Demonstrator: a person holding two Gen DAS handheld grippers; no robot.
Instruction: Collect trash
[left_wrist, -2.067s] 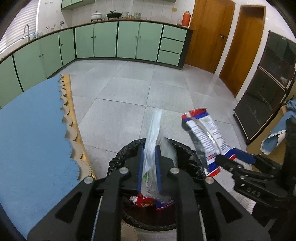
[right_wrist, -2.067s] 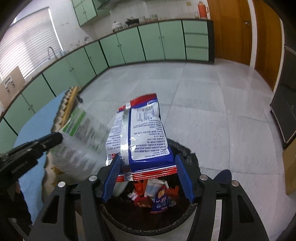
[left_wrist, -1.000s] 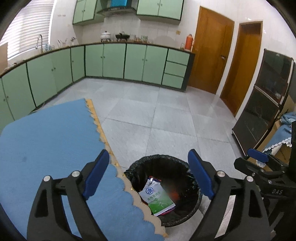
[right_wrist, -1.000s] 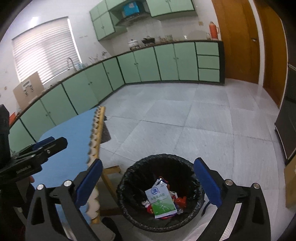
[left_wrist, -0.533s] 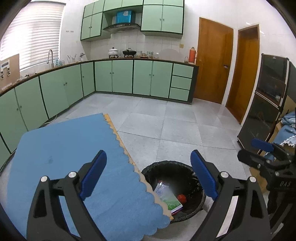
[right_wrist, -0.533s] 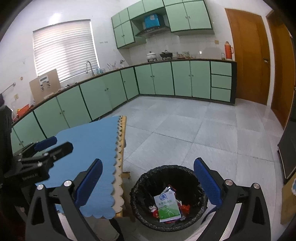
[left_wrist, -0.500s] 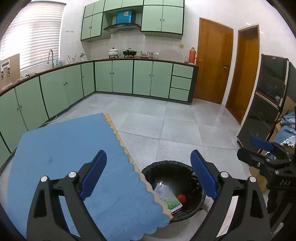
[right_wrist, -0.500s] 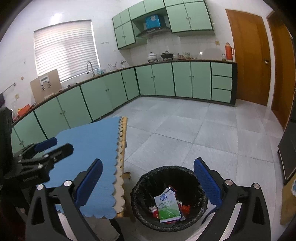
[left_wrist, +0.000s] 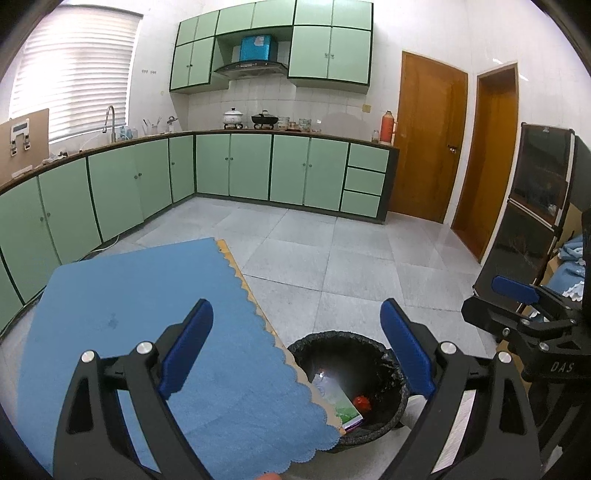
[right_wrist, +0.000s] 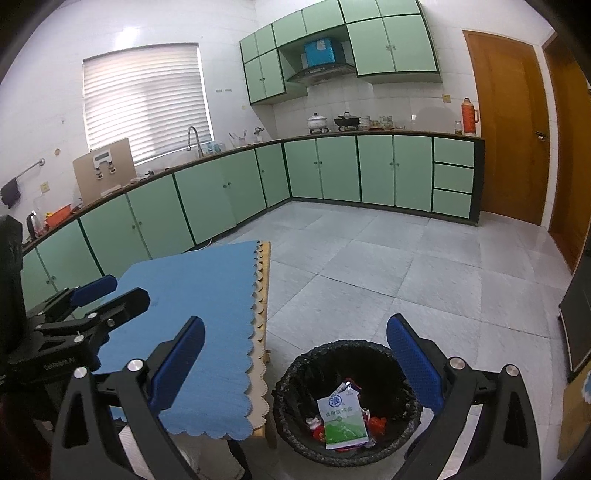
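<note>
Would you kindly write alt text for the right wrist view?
The open right gripper hangs above a black-lined trash bin holding a white-and-green packet and red scraps. The blue-clothed table and open left gripper are at left, green kitchen cabinets behind.

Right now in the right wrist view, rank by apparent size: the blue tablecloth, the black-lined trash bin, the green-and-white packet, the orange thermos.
1. blue tablecloth
2. black-lined trash bin
3. green-and-white packet
4. orange thermos, though it stands far back on the counter, so its true size against the packet is unsure.

Green cabinets (left_wrist: 251, 168), grey tiled floor (left_wrist: 343, 254).
</note>
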